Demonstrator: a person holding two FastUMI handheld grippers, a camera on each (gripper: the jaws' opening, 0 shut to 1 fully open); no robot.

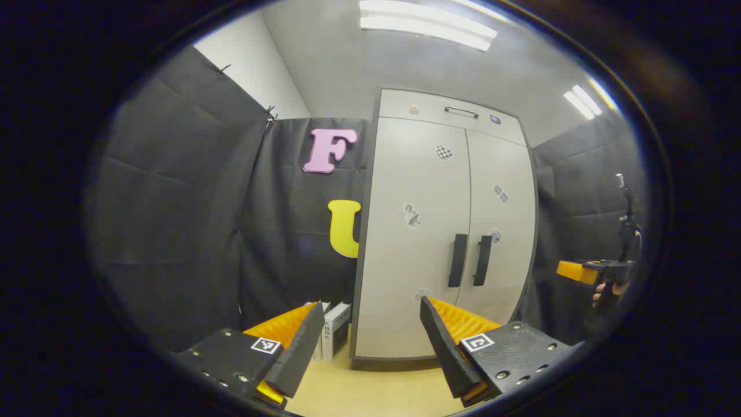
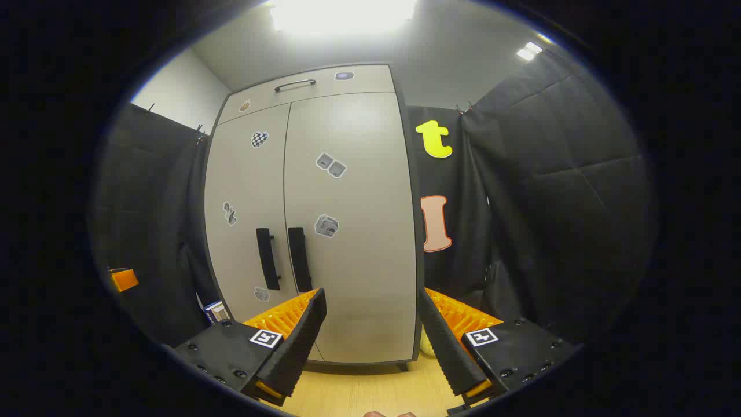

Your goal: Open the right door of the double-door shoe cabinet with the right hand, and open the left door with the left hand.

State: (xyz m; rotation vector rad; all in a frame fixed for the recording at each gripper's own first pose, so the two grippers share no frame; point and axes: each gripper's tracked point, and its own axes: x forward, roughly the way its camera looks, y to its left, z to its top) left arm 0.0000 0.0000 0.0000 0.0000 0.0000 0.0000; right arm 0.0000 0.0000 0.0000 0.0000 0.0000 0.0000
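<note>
The shoe cabinet (image 2: 312,220) stands on the floor against the booth wall, both doors closed, with the two handles (image 2: 299,259) set just beside each other along the middle seam. The right tongs (image 2: 370,324) and the left tongs (image 1: 370,330) are held spread and empty, well apart from it. The wrong handle could be caught, since they are so close; a shallow pinch could slip off.
</note>
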